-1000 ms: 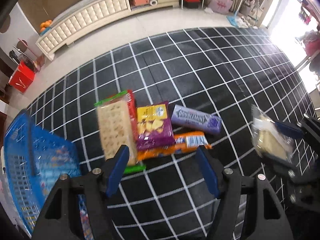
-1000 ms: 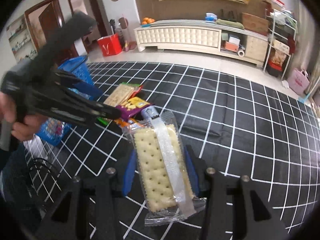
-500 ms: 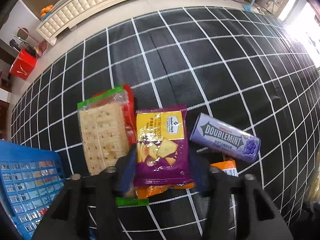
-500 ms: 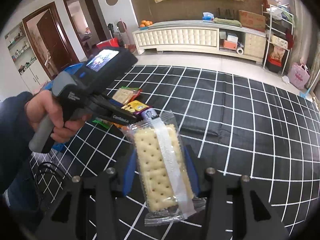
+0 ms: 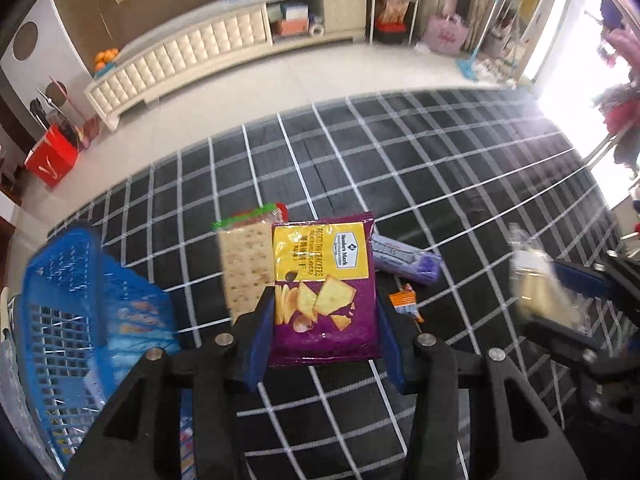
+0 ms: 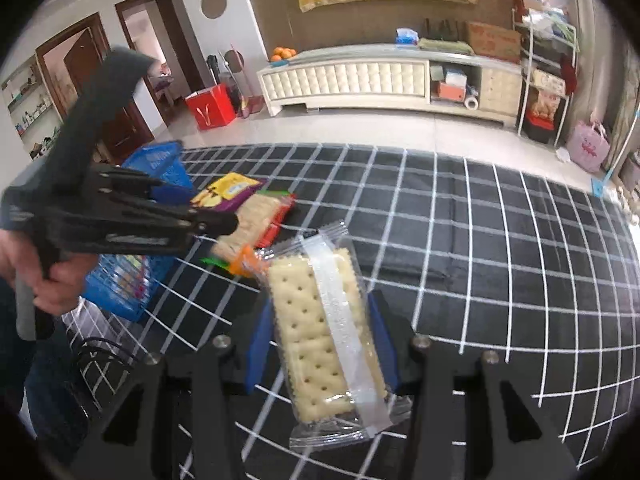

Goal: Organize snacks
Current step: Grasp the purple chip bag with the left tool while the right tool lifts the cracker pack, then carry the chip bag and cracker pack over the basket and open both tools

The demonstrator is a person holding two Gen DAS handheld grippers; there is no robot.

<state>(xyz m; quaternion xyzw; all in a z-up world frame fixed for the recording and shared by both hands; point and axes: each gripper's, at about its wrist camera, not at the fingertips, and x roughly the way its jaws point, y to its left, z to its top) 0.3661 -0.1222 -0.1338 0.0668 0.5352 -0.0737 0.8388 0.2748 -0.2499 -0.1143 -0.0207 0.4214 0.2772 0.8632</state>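
Now the left tongs (image 5: pixel 325 322) clench the chips (image 5: pixel 323 284) up off the worktop (image 5: pixel 440 184), the right tongs (image 6: pixel 320 344) clamp crackers (image 6: pixel 320 332), and either slick wrapper could slip before the basket (image 5: pixel 76 292) left of them.

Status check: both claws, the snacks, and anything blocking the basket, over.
Left claw shut on purple cracker bag. Right claw shut on clear cracker pack. Blue basket to the left, path open.
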